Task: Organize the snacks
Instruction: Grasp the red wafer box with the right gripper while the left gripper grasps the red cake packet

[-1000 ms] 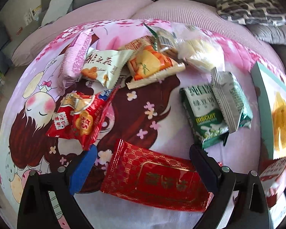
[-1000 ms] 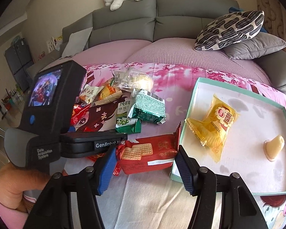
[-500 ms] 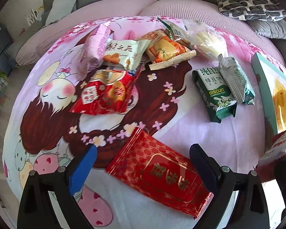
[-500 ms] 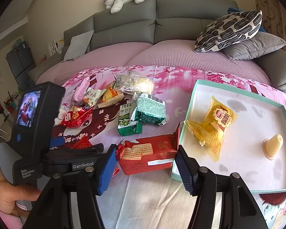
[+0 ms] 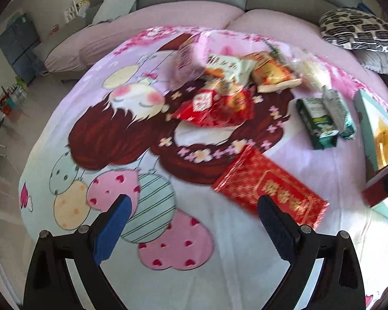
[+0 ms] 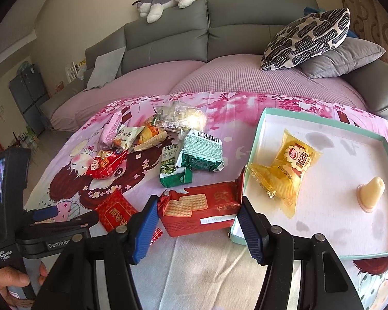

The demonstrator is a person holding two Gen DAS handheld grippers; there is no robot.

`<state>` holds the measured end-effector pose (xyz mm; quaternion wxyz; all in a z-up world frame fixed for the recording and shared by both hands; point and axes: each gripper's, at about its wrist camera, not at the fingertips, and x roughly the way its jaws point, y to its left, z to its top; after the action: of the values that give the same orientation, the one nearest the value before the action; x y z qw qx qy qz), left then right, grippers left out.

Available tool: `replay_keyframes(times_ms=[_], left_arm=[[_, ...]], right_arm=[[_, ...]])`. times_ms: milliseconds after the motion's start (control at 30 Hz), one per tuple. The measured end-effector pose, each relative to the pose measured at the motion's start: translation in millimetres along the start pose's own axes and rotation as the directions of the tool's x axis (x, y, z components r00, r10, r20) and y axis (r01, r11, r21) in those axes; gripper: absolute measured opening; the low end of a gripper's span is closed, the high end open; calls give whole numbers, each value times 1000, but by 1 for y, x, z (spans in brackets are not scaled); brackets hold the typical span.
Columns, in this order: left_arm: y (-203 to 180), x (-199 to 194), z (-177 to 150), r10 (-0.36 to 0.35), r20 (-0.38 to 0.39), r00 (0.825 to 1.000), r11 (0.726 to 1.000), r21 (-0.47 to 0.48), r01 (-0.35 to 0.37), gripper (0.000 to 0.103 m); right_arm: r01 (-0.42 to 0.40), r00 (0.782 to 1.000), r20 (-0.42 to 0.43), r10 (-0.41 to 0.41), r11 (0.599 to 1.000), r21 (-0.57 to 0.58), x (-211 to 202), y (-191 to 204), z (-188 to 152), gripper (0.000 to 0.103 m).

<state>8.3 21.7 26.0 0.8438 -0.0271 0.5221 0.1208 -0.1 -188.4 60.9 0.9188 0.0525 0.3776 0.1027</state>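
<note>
Behind a grey sofa (image 6: 219,33), the cartoon-print blanket (image 5: 168,271) carries a scatter of snacks; my right gripper (image 6: 198,228) clamps the red cracker pack (image 6: 201,210) against the teal tray (image 6: 258,134), where a yellow packet (image 6: 295,162) lies; my left gripper (image 5: 194,222) gapes empty, its right finger just over the red-gold packet (image 5: 269,188).

Red cracker pack (image 6: 201,213) flat beside teal tray (image 6: 261,126); yellow bun packet (image 6: 295,164) inside; snack pile (image 6: 152,139) on blanket

Snack pile (image 6: 152,139) left of tray (image 6: 256,152), cracker pack (image 6: 201,211) touching tray's near edge
</note>
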Motion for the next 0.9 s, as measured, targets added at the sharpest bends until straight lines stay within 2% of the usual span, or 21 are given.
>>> replay_keyframes(times_ms=[233,467,733,900], left_arm=[[3,22,-2,21,-48,999,1000,7,-20,98],[-18,28,15,26,-37,999,999,20,-25,98],[-51,14,26,0,10,1000,998,60,0,98],[-48,7,27,-63,-2,998,998,15,63,98]], right_arm=[[-3,1000,1,3,1000,3,-1,-1,0,63],[-4,1000,-3,4,1000,1,0,-1,0,63],[16,1000,18,-16,1000,16,-5,-7,2,63],[35,999,34,-36,998,47,-12,-18,4,63]])
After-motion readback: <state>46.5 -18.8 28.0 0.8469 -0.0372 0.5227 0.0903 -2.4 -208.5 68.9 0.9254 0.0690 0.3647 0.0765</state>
